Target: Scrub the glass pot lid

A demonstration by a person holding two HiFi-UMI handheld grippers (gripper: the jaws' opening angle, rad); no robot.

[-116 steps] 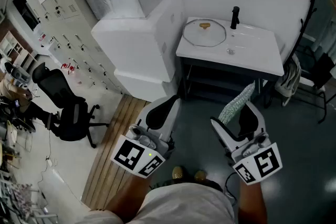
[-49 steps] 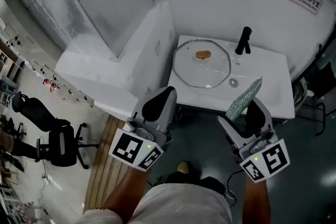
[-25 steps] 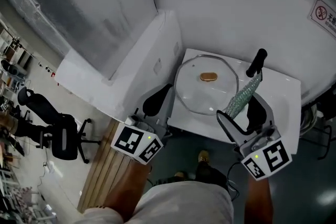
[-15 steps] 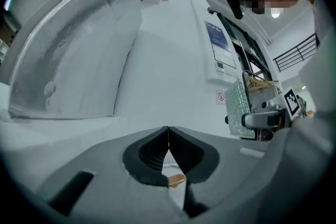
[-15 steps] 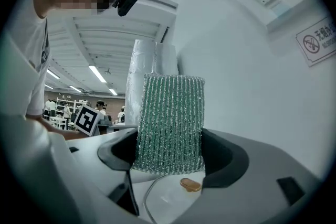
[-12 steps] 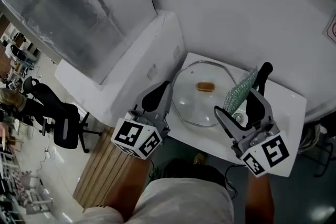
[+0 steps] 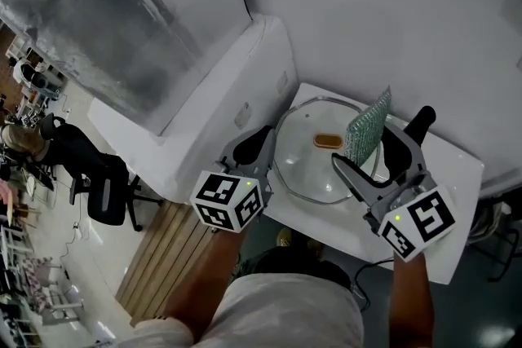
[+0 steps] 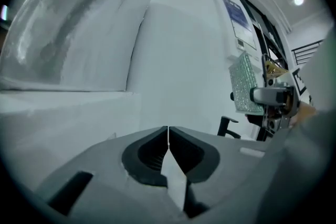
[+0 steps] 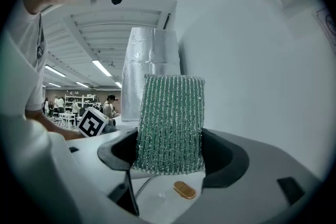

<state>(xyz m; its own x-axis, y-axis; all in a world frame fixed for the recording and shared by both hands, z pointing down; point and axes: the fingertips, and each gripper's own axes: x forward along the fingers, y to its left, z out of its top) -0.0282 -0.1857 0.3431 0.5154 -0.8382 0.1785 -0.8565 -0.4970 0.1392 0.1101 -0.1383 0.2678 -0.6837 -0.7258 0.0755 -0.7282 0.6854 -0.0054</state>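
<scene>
The glass pot lid (image 7: 314, 171) with a brown knob (image 7: 327, 141) lies flat on the white sink top (image 7: 461, 169). My right gripper (image 7: 371, 151) is shut on a green scouring cloth (image 7: 367, 125) that stands upright above the lid's right part. In the right gripper view the cloth (image 9: 170, 123) fills the gap between the jaws, with the knob (image 9: 184, 190) below it. My left gripper (image 7: 254, 144) hangs at the lid's left edge, shut with nothing in it; its pads meet in the left gripper view (image 8: 168, 131).
A black faucet (image 7: 420, 122) rises behind the lid at the right. A white wall stands close behind the sink. A large white wrapped box (image 7: 196, 94) sits to the left, with a wooden pallet (image 7: 159, 261) and an office chair (image 7: 94, 179) on the floor.
Both grippers have come forward to the sink. The right one with the cloth now hangs over the lid, and the left one has reached the lid's left edge.
</scene>
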